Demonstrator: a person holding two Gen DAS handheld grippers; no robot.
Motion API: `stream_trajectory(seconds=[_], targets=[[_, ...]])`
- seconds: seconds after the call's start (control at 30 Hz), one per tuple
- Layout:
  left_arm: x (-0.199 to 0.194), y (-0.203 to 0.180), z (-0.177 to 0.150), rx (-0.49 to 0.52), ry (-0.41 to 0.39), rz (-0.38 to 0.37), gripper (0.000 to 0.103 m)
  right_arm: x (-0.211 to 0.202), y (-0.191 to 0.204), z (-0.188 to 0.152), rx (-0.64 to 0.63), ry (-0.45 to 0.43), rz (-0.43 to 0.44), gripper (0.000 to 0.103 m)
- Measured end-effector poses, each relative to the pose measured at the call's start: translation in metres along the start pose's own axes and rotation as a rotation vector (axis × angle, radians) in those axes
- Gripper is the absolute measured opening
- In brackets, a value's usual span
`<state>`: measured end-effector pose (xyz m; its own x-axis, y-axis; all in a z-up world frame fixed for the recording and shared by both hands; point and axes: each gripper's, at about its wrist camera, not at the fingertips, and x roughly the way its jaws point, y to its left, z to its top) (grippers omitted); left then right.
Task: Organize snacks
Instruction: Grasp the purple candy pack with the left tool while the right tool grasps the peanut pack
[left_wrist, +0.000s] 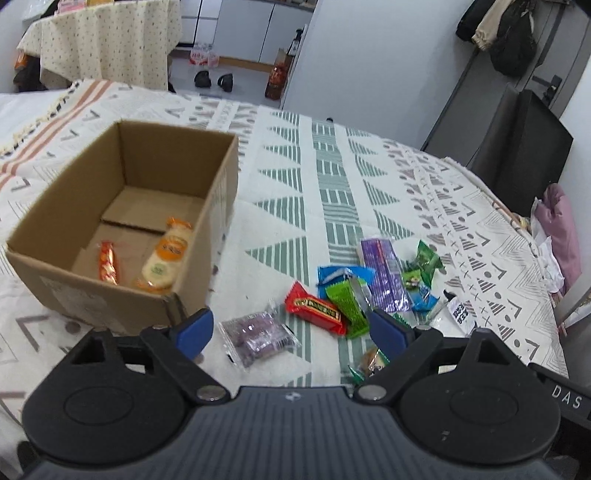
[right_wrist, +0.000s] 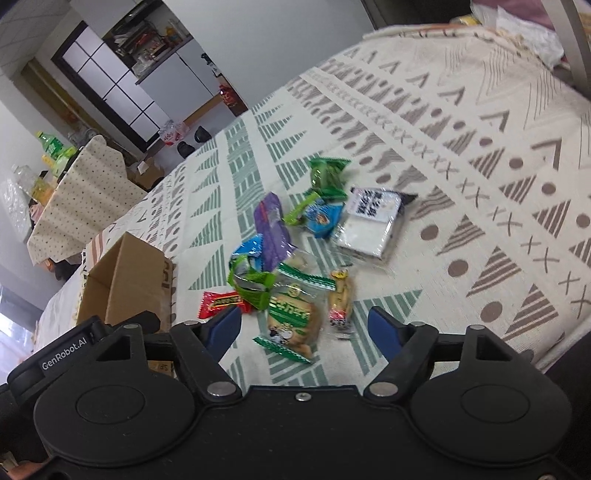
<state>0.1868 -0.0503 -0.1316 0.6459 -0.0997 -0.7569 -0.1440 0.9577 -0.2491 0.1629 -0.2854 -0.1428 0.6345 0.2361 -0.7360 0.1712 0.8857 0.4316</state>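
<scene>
Currently the left gripper (left_wrist: 291, 326) is spread wide and empty above the patterned cloth (left_wrist: 325, 177), with a clear purple packet (left_wrist: 258, 334) lying between its fingers and the cardboard box (left_wrist: 122, 225) just beyond its left finger. The right gripper (right_wrist: 304, 325) is likewise released, holding nothing. A green-edged biscuit packet (right_wrist: 293, 317) lies between its fingers, at the near edge of the snack pile (right_wrist: 314, 225).

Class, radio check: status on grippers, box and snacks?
Left gripper open, empty. Right gripper open, empty. Box holds two snacks; snack pile on cloth. Nothing in the way.
</scene>
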Motion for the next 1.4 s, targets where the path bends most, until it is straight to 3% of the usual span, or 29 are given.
stream_trajectory(seconds=[0.37, 0.53, 0.9, 1.0, 1.07, 1.2, 1.27, 1.4], targets=[[0.037, -0.01, -0.006, -0.018, 0.033, 0.07, 0.079, 0.037, -0.026, 0.007, 0.099, 0.068, 0.011, 0.048], [0.053, -0.009, -0.008, -0.031, 0.057, 0.108, 0.068, 0.048, -0.031, 0.009, 0.121, 0.086, 0.01, 0.045], [0.073, -0.003, -0.012, -0.051, 0.068, 0.178, 0.067, 0.066, -0.031, 0.012, 0.095, 0.102, -0.001, 0.041], [0.077, 0.0, -0.014, -0.053, 0.074, 0.199, 0.06, 0.067, -0.029, 0.012, 0.078, 0.101, -0.004, 0.041], [0.077, 0.001, -0.015, -0.055, 0.066, 0.198, 0.058, 0.068, -0.027, 0.012, 0.063, 0.102, -0.01, 0.04], [0.075, 0.002, -0.015, -0.069, 0.065, 0.187, 0.049, 0.067, -0.028, 0.011, 0.066, 0.101, -0.021, 0.02], [0.073, 0.002, -0.015, -0.073, 0.068, 0.176, 0.04, 0.065, -0.03, 0.011, 0.073, 0.102, -0.035, 0.018], [0.068, 0.002, -0.015, -0.083, 0.073, 0.157, 0.036, 0.059, -0.028, 0.01, 0.067, 0.094, -0.046, 0.017]])
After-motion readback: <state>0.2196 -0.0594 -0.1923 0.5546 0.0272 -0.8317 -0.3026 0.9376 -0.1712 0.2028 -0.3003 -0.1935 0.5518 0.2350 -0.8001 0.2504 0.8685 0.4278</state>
